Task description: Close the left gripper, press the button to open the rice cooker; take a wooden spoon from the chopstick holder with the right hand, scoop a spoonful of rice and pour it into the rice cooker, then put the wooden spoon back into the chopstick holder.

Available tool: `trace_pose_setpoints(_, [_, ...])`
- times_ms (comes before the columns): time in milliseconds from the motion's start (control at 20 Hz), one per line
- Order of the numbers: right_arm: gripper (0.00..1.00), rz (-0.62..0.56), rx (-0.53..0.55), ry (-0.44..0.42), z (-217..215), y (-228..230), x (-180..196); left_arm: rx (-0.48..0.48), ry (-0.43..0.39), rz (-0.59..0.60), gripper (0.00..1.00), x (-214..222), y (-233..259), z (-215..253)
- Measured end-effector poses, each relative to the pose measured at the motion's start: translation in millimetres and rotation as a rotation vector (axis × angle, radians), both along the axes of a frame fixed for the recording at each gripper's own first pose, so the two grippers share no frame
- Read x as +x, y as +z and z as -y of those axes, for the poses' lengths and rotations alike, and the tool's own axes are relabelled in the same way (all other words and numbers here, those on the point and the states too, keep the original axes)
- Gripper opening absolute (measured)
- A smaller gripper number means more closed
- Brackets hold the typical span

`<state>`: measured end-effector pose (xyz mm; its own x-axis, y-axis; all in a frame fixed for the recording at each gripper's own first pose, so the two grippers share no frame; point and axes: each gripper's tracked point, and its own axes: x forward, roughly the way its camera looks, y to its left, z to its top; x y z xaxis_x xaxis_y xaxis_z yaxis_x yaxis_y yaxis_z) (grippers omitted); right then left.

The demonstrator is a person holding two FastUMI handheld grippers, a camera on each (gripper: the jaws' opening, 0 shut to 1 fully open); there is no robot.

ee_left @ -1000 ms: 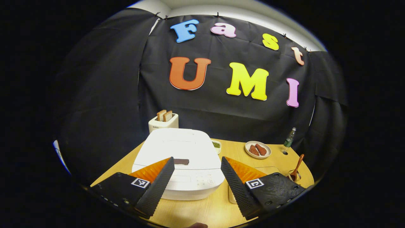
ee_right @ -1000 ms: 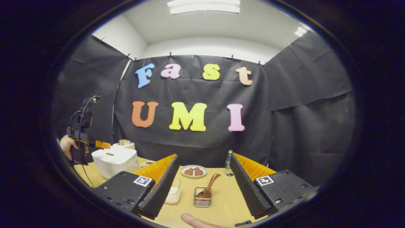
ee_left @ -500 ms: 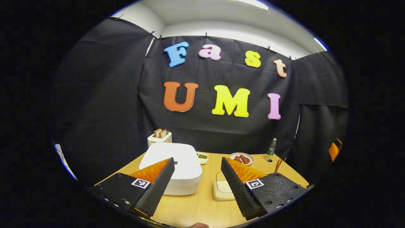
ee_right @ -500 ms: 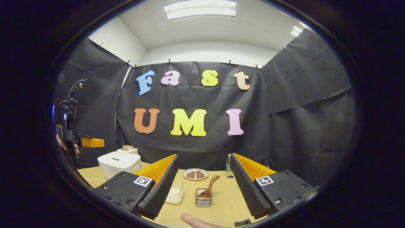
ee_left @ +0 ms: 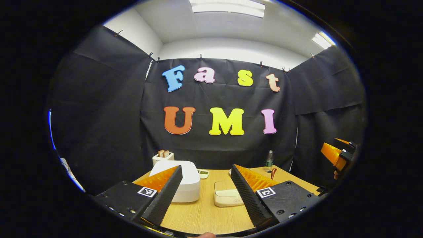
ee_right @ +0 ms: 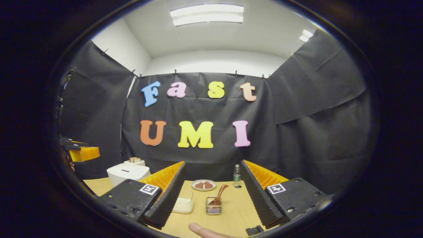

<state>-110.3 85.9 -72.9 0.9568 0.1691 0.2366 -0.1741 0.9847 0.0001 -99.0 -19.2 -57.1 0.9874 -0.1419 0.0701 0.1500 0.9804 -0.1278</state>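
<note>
A white rice cooker (ee_left: 180,180) with its lid down sits on the wooden table (ee_left: 205,215), ahead and left of my open left gripper (ee_left: 206,195). It also shows at the left as the rice cooker (ee_right: 128,173) in the right gripper view. A wooden spoon (ee_right: 219,194) stands in a small wire chopstick holder (ee_right: 213,208) straight ahead of my open right gripper (ee_right: 211,198). A pale lidded rice box (ee_left: 226,197) lies between the cooker and the holder; the same rice box (ee_right: 184,203) sits left of the holder. Both grippers hold nothing.
A toaster (ee_left: 162,157) with bread stands behind the cooker. A plate (ee_right: 203,185) of brown food and a bottle (ee_right: 236,174) are at the back of the table. The other gripper (ee_left: 337,153) hangs at the far right. A fingertip (ee_right: 201,229) shows at the bottom edge.
My left gripper has pulled back and tilted up, so the cooker looks smaller and farther off. The right gripper view has tilted up slightly. Both stay open.
</note>
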Motion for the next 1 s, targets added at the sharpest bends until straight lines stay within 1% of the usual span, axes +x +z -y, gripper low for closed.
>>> trace_pose_setpoints(150, [1.00,0.012,-0.032,0.003,-12.3,-3.2,-4.5,-0.009,0.007,0.023,0.94,-22.1,-4.3,-11.3])
trace_pose_setpoints(250, [1.00,0.005,-0.049,0.019,-26.5,-9.1,0.0,-0.019,0.001,0.010,0.94,-31.6,-15.8,-12.3])
trace_pose_setpoints(550, [1.00,-0.057,-0.071,0.078,-53.1,-35.7,7.0,-0.008,0.024,0.019,0.94,-34.6,-22.7,-20.7])
trace_pose_setpoints(800, [1.00,-0.062,-0.058,0.071,-49.0,-37.6,10.3,-0.020,0.036,0.002,0.94,-32.2,-28.6,-23.7])
trace_pose_setpoints(1000, [1.00,-0.066,-0.055,0.074,-46.7,-40.1,9.8,-0.012,0.041,0.001,0.94,-33.2,-32.5,-22.3])
